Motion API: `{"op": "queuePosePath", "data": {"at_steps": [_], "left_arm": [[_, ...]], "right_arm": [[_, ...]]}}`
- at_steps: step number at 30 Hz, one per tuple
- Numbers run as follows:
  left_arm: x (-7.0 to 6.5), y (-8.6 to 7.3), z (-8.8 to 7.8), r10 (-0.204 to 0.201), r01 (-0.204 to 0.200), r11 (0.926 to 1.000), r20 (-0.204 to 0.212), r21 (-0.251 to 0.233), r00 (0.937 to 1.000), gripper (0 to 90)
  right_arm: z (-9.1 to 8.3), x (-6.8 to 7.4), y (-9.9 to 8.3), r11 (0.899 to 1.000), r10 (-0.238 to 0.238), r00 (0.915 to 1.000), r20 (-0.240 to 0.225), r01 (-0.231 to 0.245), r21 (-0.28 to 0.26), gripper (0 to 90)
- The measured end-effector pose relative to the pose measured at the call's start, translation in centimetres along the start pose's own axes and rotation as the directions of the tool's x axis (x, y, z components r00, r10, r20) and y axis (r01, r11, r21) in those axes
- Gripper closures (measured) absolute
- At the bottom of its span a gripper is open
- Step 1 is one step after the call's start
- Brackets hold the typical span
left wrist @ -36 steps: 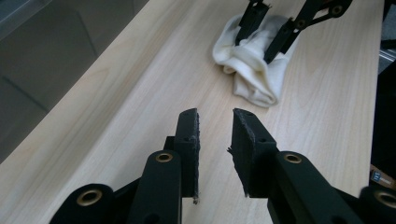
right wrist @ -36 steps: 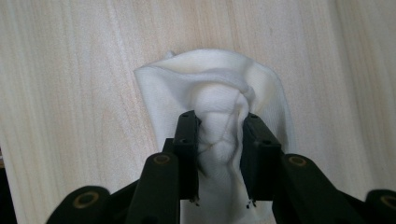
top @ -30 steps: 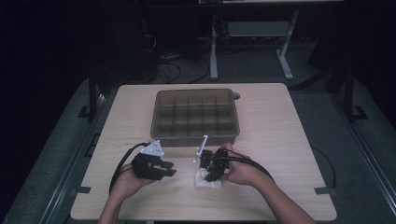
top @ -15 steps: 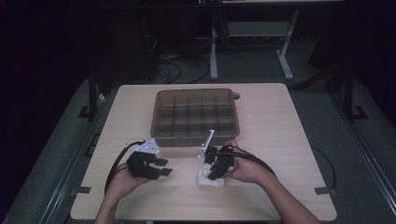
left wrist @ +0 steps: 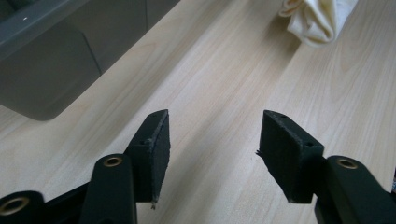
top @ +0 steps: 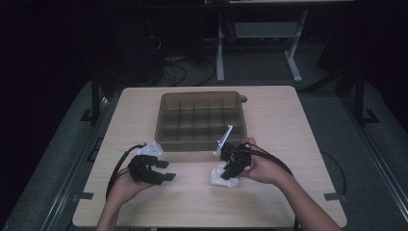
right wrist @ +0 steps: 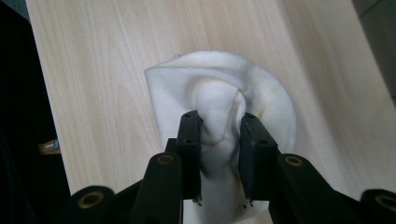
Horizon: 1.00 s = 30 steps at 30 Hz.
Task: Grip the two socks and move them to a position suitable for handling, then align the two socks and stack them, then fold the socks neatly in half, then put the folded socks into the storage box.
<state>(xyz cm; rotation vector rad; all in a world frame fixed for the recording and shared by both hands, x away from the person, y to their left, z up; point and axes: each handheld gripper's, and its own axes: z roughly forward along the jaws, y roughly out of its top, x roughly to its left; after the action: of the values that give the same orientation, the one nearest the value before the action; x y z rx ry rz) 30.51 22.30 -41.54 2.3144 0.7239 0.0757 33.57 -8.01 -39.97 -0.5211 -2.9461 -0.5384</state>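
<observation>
On the table (top: 288, 125), the compartment tray (top: 201, 120) sat at twelve o'clock from the cloth (top: 222, 175).

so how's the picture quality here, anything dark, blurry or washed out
High view: dim, the room behind the table nearly black, the right gripper a dark shape. Left gripper view: bright and even, wood grain sharp, the cloth slightly overexposed at the top edge. Right gripper view: the cloth's folds clear, the near jaws soft, the left edge falling to black.
</observation>
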Motion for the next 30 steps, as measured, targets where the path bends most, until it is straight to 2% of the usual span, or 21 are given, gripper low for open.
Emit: {"op": "queuePosePath", "data": {"at_steps": [13,30], "left_arm": [[0.3,-0.1,-0.4,-0.014,0.014,0.9999,-0.016,-0.005,0.9998,33.6],[0.2,0.1,-0.8,-0.006,0.006,0.9999,-0.024,-0.009,0.9997,32.3]], "right_arm": [[-2.6,-0.6,0.2,1.000,-0.001,0.9997,0.024,0.001,-0.006,71.9],[-4.9,-1.2,0.7,1.000,0.006,0.9983,0.058,-0.006,-0.009,71.9]]}}
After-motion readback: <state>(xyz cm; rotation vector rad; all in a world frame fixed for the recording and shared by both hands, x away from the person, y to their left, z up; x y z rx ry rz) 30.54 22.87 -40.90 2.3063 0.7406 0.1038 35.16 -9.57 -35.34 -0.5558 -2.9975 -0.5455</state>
